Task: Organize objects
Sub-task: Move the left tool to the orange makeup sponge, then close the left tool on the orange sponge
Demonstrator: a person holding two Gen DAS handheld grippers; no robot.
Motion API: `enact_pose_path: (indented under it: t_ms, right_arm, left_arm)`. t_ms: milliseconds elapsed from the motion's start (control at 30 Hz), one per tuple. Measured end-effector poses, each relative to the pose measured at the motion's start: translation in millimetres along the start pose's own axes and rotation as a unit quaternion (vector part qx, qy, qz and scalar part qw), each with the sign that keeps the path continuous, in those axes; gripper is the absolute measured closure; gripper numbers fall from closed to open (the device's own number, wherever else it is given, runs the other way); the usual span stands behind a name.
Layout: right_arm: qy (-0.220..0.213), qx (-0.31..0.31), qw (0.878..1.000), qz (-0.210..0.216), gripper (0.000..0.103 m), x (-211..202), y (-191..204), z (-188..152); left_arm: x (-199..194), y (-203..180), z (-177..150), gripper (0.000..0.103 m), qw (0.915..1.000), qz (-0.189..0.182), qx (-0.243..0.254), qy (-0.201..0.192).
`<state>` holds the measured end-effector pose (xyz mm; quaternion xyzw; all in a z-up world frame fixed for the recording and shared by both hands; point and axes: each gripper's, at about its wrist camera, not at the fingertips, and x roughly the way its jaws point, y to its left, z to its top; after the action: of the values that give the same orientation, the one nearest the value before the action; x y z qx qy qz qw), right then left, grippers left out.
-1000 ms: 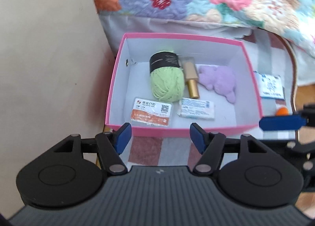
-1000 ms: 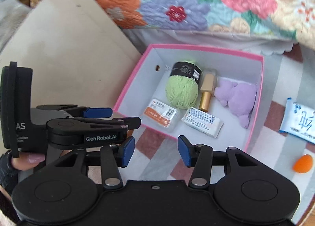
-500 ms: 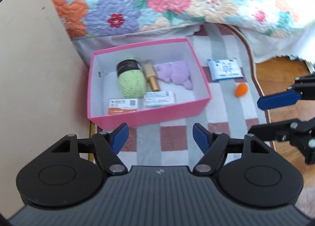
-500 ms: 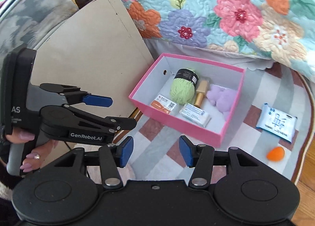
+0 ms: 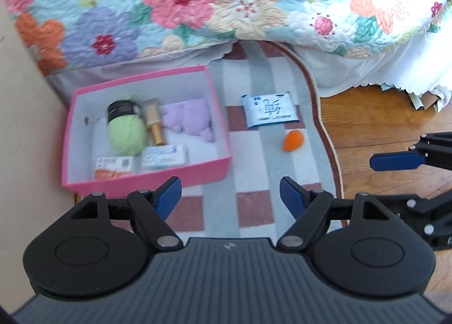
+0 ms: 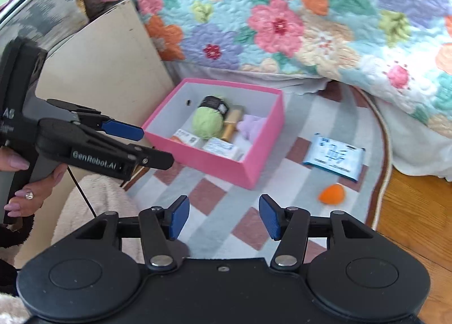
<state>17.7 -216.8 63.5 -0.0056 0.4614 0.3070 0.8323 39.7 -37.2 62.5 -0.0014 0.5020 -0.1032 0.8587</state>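
A pink box (image 5: 214, 173) (image 6: 226, 165) sits on the checked rug and holds a green yarn ball (image 5: 125, 136) (image 6: 206, 125), a gold tube (image 5: 155, 124), a purple plush (image 5: 189, 119) and two small packets. A blue wipes pack (image 5: 268, 109) (image 6: 333, 157) and an orange egg-shaped sponge (image 5: 293, 140) (image 6: 332, 194) lie on the rug right of the box. My left gripper (image 5: 230, 197) is open and empty, above the rug in front of the box. My right gripper (image 6: 221, 216) is open and empty, further right and back.
A bed with a floral quilt (image 5: 226, 4) stands behind the rug. A beige panel (image 5: 25, 140) rises left of the box. Wooden floor (image 5: 375, 126) lies right of the rug's edge.
Both grippers have pulled back and up from the box and swung right. The wipes pack and orange sponge have come into fuller view. Both stay open.
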Motion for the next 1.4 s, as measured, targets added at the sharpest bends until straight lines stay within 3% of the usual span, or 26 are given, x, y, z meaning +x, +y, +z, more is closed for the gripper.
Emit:
enact_pose_path:
  t_ms: [233, 433, 567, 767, 967, 1233, 1333, 1400]
  right_arm:
    - [0.0, -0.004, 1.0, -0.029, 0.035, 13, -41, -13]
    - [-0.004, -0.013, 0.999, -0.048, 0.035, 44, -78, -27]
    - [-0.009, -0.036, 0.998, -0.057, 0.029, 68, -95, -37]
    - [-0.026, -0.063, 0.995, -0.076, 0.029, 106, -113, -50]
    - [-0.055, -0.129, 0.983, -0.119, 0.029, 150, -123, -63]
    - [-0.049, -0.111, 0.982, -0.145, 0.029, 196, -146, -68]
    - [-0.05, -0.098, 0.983, -0.147, 0.029, 202, -152, -67]
    - [-0.046, -0.09, 0.985, -0.141, 0.03, 206, -155, -66]
  left_arm:
    - [48, -33, 21, 0.024, 0.9994, -0.018, 0.022, -0.017]
    - [101, -61, 30, 0.024, 0.999, -0.018, 0.04, -0.006]
    - [120, -72, 41, 0.024, 0.998, -0.028, 0.054, -0.016]
    - [163, -86, 50, 0.024, 0.9968, -0.048, 0.063, -0.012]
    - [212, -92, 46, 0.026, 0.9966, -0.064, 0.052, -0.004]
    - [255, -92, 38, 0.027, 0.9961, -0.081, 0.027, 0.023]
    - [267, -95, 35, 0.035, 0.9952, -0.091, 0.024, 0.027]
    - [274, -96, 33, 0.05, 0.9942, -0.1, 0.017, 0.034]
